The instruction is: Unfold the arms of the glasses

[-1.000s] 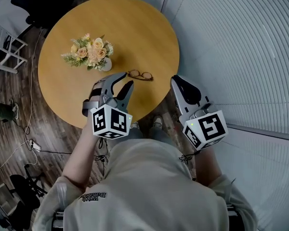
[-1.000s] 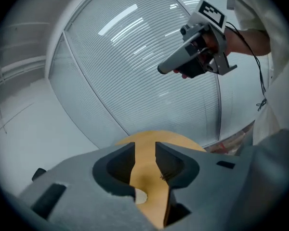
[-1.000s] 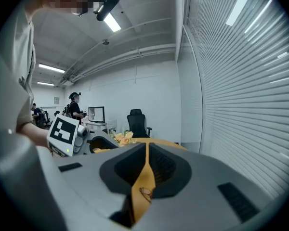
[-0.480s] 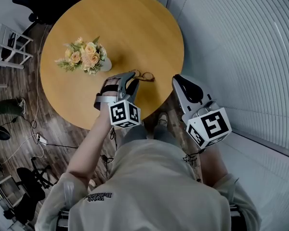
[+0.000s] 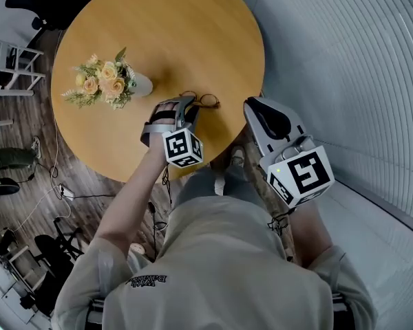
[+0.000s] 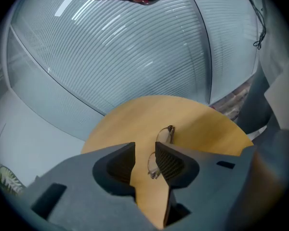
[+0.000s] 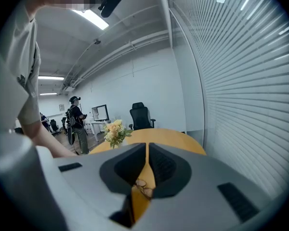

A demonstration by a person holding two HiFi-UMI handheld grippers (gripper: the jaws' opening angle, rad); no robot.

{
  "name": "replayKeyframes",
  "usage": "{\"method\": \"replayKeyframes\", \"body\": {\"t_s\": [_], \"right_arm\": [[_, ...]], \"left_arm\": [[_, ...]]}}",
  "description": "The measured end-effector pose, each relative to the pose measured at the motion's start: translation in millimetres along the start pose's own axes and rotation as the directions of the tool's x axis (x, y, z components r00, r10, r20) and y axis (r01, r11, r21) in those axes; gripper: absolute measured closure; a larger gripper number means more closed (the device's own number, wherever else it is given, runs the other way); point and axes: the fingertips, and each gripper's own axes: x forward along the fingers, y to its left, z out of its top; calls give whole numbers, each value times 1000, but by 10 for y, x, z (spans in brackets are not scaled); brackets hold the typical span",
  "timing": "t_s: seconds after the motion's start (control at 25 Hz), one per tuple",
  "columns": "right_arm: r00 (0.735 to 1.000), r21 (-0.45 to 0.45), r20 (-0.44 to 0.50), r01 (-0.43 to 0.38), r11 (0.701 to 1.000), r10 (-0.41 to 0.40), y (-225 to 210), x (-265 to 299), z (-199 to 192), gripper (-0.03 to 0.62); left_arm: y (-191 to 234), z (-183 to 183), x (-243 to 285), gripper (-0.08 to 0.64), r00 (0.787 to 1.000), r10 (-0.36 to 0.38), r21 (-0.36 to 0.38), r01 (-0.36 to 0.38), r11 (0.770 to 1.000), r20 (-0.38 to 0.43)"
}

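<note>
The thin-framed glasses [image 5: 202, 101] lie folded on the round wooden table [image 5: 193, 33], near its front edge. My left gripper [image 5: 186, 110] reaches over the table, its tips right at the glasses. In the left gripper view the left gripper [image 6: 144, 154] is open, and the glasses [image 6: 164, 139] lie on the wood just past the jaws, one lens beside the right jaw. My right gripper [image 5: 256, 110] hangs off the table edge to the right, shut and holding nothing. In the right gripper view the glasses [image 7: 143, 187] show low in the slit of the right gripper [image 7: 147, 153].
A white vase [image 5: 142, 85] with yellow flowers [image 5: 100, 80] stands left of the glasses. A curved wall of blinds [image 5: 344, 60] runs close on the right. Chairs and cables sit on the floor at left. Beyond the table are an office chair [image 7: 139, 115] and a standing person [image 7: 76, 121].
My left gripper has moved forward over the table until its tips reach the glasses. The right gripper has stayed beside the table edge.
</note>
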Motion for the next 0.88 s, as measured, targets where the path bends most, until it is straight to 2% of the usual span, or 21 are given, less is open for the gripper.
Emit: {"method": "replayKeyframes", "body": {"t_s": [0.48, 0.64, 0.88], "right_arm": [[999, 41, -51, 1, 999, 1, -225, 215, -377, 552], [998, 56, -66, 14, 998, -10, -291, 240, -501, 552], [995, 68, -98, 33, 997, -26, -348, 235, -696, 552]], "left_arm": [[-402, -359, 608, 425, 990, -60, 39, 65, 997, -130], [-438, -421, 741, 426, 989, -64, 23, 67, 997, -130], [-386, -391, 809, 437, 994, -44, 84, 52, 995, -100]]}}
